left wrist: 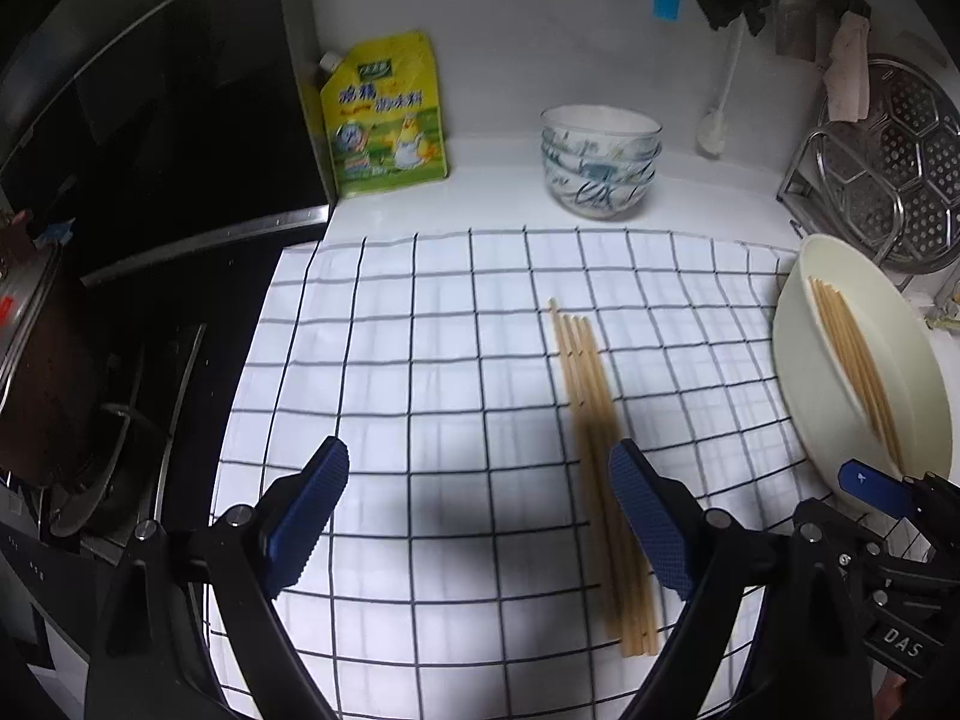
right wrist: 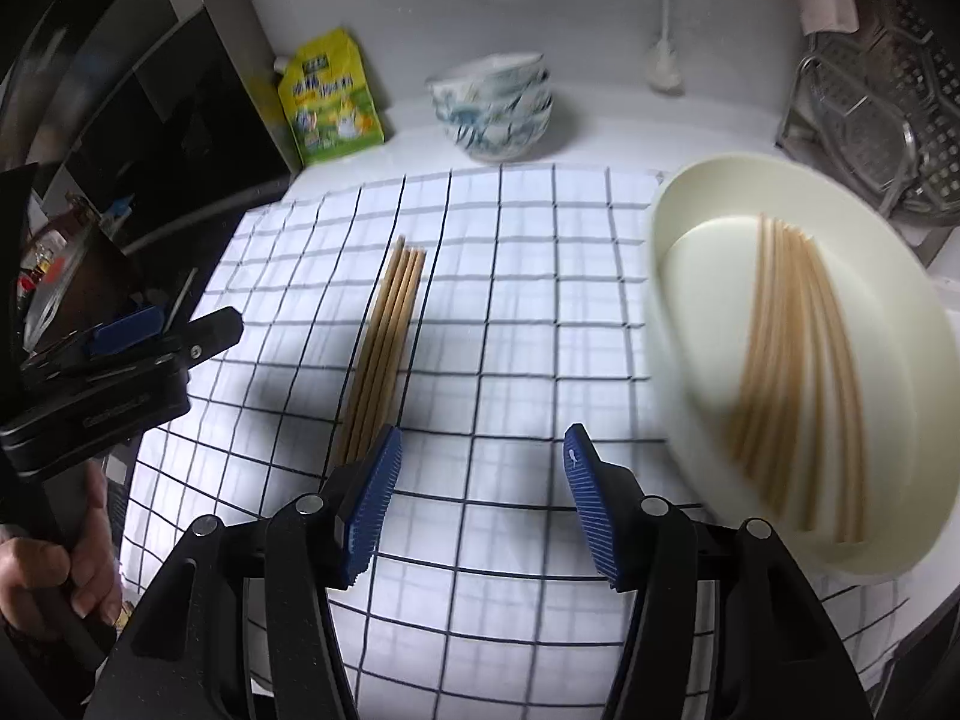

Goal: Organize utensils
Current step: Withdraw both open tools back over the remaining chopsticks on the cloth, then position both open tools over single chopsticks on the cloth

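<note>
Two lots of chopsticks are showing: one bundle (left wrist: 591,450) is lying on the checked cloth (left wrist: 420,360), running near to far, and a second lot (right wrist: 792,384) is fanning out inside the cream bowl (right wrist: 678,228) at the right edge of the cloth. Left gripper (left wrist: 480,516): hovering over the near cloth, jaws standing wide apart, holding nothing, with its right finger (left wrist: 651,516) lying over the near part of the bundle in the left wrist view. Right gripper (right wrist: 480,504): also spread and empty, hanging between the bundle and the bowl, its left finger (right wrist: 372,504) just beside the bundle's near ends. Background items: stacked glass bowls (left wrist: 600,162), a yellow pouch (left wrist: 384,114) and a steel rack (left wrist: 888,180) are sitting at the far side; a dark stove (left wrist: 120,300) is lying to the left. Judgement on risk: the sticks are lying loose and side by side, so a pinch that is closing off-centre is likely to be catching only some and rolling the rest apart across the cloth. The cloth is looking thin and unanchored, so fingertips that are pressing too low could be dragging or bunching it and shifting the bundle. The bowl is appearing blurred and seems tilted, so a nudge from the right gripper could be tipping it and spilling its sticks.
</note>
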`<state>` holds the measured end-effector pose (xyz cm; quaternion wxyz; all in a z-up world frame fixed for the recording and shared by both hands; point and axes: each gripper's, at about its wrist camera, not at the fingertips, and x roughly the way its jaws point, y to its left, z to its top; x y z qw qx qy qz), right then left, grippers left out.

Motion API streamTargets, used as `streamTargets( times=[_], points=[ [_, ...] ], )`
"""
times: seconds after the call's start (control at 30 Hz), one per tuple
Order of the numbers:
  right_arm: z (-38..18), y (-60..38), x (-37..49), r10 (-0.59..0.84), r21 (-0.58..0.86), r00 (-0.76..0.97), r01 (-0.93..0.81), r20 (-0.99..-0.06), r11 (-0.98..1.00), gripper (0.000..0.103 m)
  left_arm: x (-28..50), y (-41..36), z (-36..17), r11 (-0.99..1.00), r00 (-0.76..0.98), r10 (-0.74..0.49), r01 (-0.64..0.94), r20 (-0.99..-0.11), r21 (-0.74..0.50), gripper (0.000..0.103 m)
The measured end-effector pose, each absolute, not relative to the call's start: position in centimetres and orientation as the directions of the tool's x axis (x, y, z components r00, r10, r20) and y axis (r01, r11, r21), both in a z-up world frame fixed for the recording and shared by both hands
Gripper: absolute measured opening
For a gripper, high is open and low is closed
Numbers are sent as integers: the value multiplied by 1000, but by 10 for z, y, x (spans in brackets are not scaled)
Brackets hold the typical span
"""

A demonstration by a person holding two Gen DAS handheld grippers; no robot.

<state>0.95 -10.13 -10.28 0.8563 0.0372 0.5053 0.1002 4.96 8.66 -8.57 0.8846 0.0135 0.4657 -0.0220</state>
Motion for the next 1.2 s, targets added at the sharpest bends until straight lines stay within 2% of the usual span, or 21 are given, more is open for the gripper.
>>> streamTargets(
  times=[0.47,0.97,1.2],
  points=[
    [-158,-58,29,183,139,409,-134,-894,981,54,47,115,-120,998,504,-52,53,-862,-29,87],
    [-169,-44,30,135,80,405,-150,-905,985,54,53,112,-136,994,468,-92,89,-879,-57,87],
    [-169,-63,31,106,68,411,-105,-906,992,54,56,99,-144,991,450,-110,115,-886,-65,87]
  ],
)
